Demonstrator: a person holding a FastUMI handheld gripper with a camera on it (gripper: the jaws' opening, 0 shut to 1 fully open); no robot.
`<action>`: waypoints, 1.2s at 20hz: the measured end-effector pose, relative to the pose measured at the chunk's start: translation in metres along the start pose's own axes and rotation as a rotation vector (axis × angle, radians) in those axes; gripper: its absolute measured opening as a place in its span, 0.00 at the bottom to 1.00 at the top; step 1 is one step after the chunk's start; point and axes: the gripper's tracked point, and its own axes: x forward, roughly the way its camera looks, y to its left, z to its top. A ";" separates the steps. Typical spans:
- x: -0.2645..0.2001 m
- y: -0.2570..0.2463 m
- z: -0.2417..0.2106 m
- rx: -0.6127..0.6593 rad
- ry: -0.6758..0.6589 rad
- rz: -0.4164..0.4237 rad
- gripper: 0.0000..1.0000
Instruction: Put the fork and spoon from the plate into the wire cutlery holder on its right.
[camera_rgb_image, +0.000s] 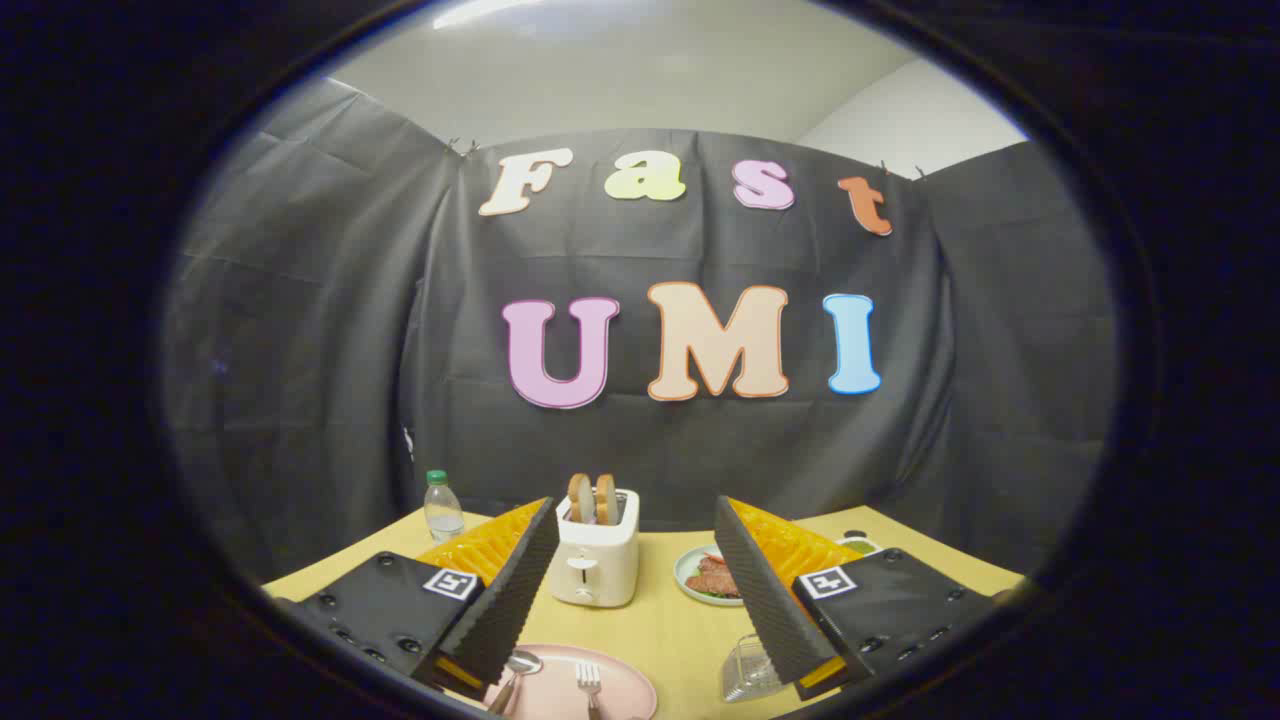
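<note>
A pink plate (620, 672) lies on the yellow table low between my fingers. On it rest a spoon (518, 668), close to my left finger, and a fork (589, 684) to its right. The wire cutlery holder (748, 670) stands right of the plate, partly hidden behind my right finger (765, 590). My gripper (636, 520) is open and high above the table, with nothing held between its fingers.
A white toaster (597, 560) with two bread slices stands beyond the plate. A small dish of food (706, 578) sits to its right, a water bottle (441, 506) at the far left by the black cloth wall. A small green-filled container (858, 543) is at the far right.
</note>
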 end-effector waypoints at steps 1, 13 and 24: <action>0.000 0.001 0.000 0.001 0.002 0.006 1.00; -0.008 0.009 -0.007 -0.023 0.012 0.045 1.00; 0.000 0.023 -0.081 -0.030 0.222 0.142 1.00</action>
